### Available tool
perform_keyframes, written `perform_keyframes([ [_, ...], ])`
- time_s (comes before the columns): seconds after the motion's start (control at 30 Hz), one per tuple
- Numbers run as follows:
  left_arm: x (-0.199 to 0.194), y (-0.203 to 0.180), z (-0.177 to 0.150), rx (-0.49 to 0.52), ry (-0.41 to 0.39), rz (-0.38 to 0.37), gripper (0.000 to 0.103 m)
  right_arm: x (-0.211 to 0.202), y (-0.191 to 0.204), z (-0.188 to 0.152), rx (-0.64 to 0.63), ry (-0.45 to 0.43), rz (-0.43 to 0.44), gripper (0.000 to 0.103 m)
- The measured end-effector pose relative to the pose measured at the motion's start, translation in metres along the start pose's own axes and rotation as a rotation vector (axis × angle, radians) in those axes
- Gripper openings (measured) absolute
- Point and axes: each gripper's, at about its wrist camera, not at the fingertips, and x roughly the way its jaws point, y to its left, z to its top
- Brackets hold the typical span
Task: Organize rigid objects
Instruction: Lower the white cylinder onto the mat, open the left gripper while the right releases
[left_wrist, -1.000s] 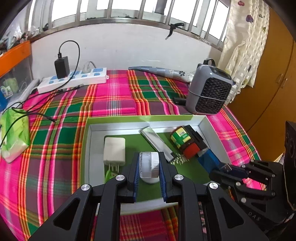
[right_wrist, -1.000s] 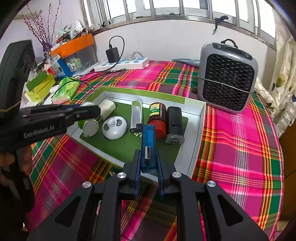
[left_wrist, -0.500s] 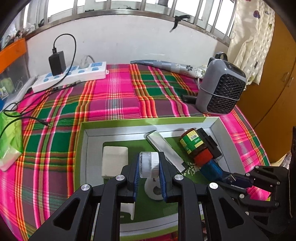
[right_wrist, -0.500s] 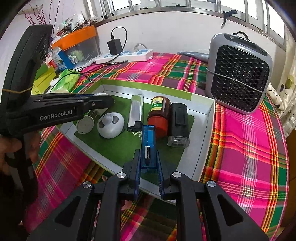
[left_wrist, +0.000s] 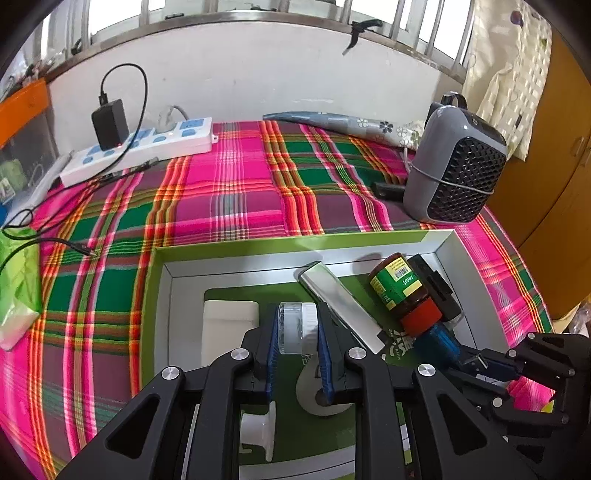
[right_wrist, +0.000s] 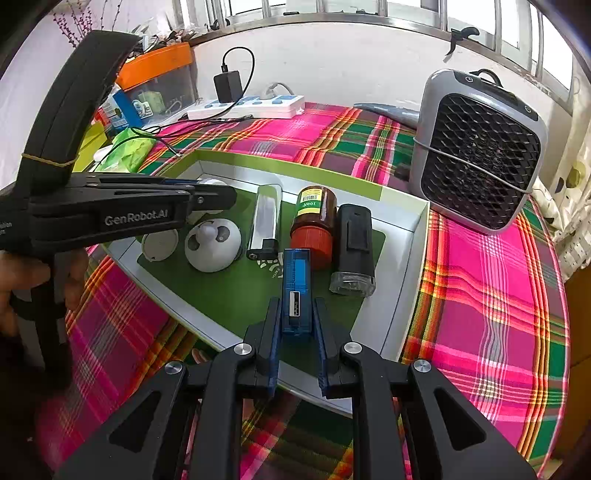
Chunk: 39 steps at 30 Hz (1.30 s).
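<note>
Right wrist view: tray (right_wrist: 413, 236) on the bed; right gripper (right_wrist: 295, 325) clamped on a blue USB stick (right_wrist: 295, 280) above it. Left gripper (left_wrist: 297, 332) pinches a clear round case (left_wrist: 297, 326). Both seem light, stiff, slippery; flat sides grip best.

A pink, green and orange plaid cloth (left_wrist: 236, 206) covers the surface beneath a barred window (left_wrist: 258, 11); a white power strip (left_wrist: 140, 149) lies along the far wall, a black adapter (left_wrist: 109, 123) plugged into it with its cable looping overhead. At right stands a grey fan heater (right_wrist: 476, 151) with a black honeycomb grille, a floral curtain (left_wrist: 513, 74) behind it; a green packet (right_wrist: 129, 149) and an orange-lidded clear bin (right_wrist: 162, 81) sit at left.
</note>
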Motion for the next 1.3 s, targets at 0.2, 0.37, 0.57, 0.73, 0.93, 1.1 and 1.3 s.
perform_keyframes([
  [0.2, 0.006, -0.001, 0.000, 0.002, 0.014, 0.005, 0.018, 0.000, 0.001, 0.000, -0.006, -0.005, -0.003, 0.017],
  [0.37, 0.011, -0.001, 0.000, 0.000, 0.023, 0.007, 0.018, 0.000, 0.001, 0.001, -0.004, -0.008, 0.001, 0.017],
  [0.57, 0.012, -0.002, 0.000, -0.001, 0.024, 0.007, 0.018, 0.000, 0.001, 0.000, -0.004, -0.009, 0.000, 0.017],
  [0.73, 0.012, -0.002, 0.000, -0.001, 0.025, 0.006, 0.018, 0.000, 0.001, 0.000, -0.004, -0.009, 0.000, 0.017],
  [0.93, 0.015, -0.002, 0.000, 0.003, 0.039, 0.004, 0.020, 0.000, 0.001, 0.000, -0.003, -0.009, 0.000, 0.017],
  [1.1, 0.014, -0.003, -0.001, 0.008, 0.040, 0.003, 0.024, 0.000, 0.002, 0.000, -0.006, -0.008, 0.000, 0.017],
  [1.3, 0.010, -0.003, -0.003, 0.009, 0.034, 0.003, 0.029, 0.000, 0.002, 0.000, -0.003, -0.008, -0.003, 0.017],
])
